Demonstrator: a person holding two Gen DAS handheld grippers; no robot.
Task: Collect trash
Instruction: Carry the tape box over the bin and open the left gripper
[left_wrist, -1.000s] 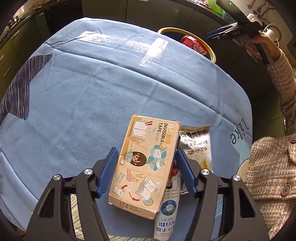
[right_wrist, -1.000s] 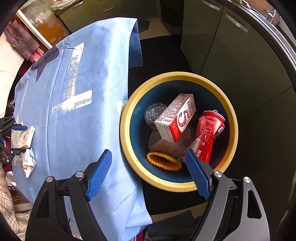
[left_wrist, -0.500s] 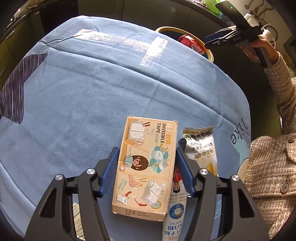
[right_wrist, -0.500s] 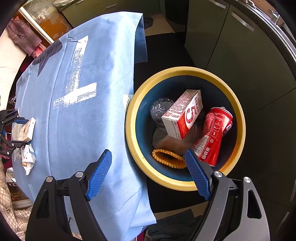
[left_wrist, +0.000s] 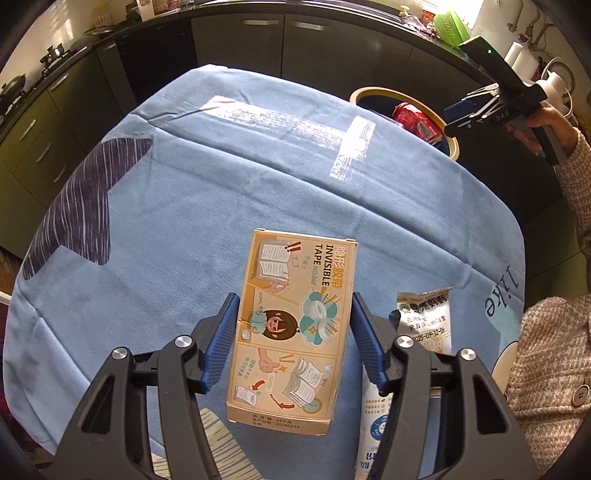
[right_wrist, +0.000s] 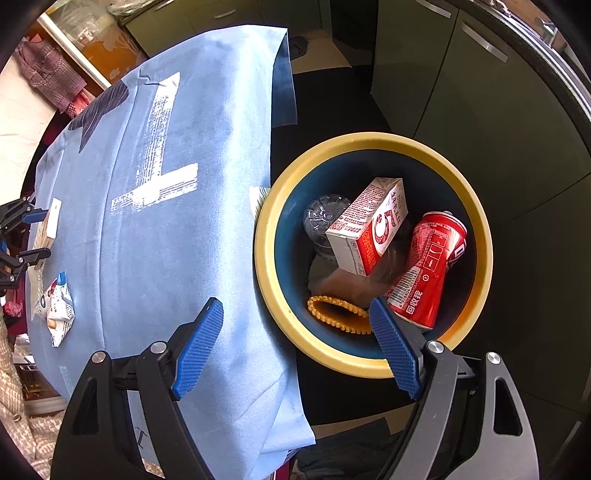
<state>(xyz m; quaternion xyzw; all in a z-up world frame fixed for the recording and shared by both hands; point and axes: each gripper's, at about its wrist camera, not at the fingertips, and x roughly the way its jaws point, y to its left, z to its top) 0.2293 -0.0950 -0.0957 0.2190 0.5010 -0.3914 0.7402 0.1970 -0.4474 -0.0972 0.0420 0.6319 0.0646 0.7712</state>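
My left gripper (left_wrist: 291, 332) is shut on a tan invisible-tape box (left_wrist: 295, 325) and holds it above the blue tablecloth (left_wrist: 221, 192). A white snack wrapper (left_wrist: 424, 321) lies on the cloth to the right of the box. My right gripper (right_wrist: 295, 343) is open and empty above the near rim of the yellow-rimmed trash bin (right_wrist: 373, 144). The bin holds a red-and-white carton (right_wrist: 365, 229), a red can (right_wrist: 428, 269), a clear bottle (right_wrist: 321, 218) and an orange ring (right_wrist: 340, 314). The bin also shows in the left wrist view (left_wrist: 373, 92).
The bin stands on the floor off the table's far right edge. Dark kitchen cabinets (left_wrist: 314, 40) run behind the table. In the right wrist view the box (right_wrist: 50, 221) and wrapper (right_wrist: 59, 302) show small at the table's far left.
The left gripper has closed on the tape box and lifted it off the cloth and the wrapper. The right gripper has stayed open, drifting slightly back from the bin.
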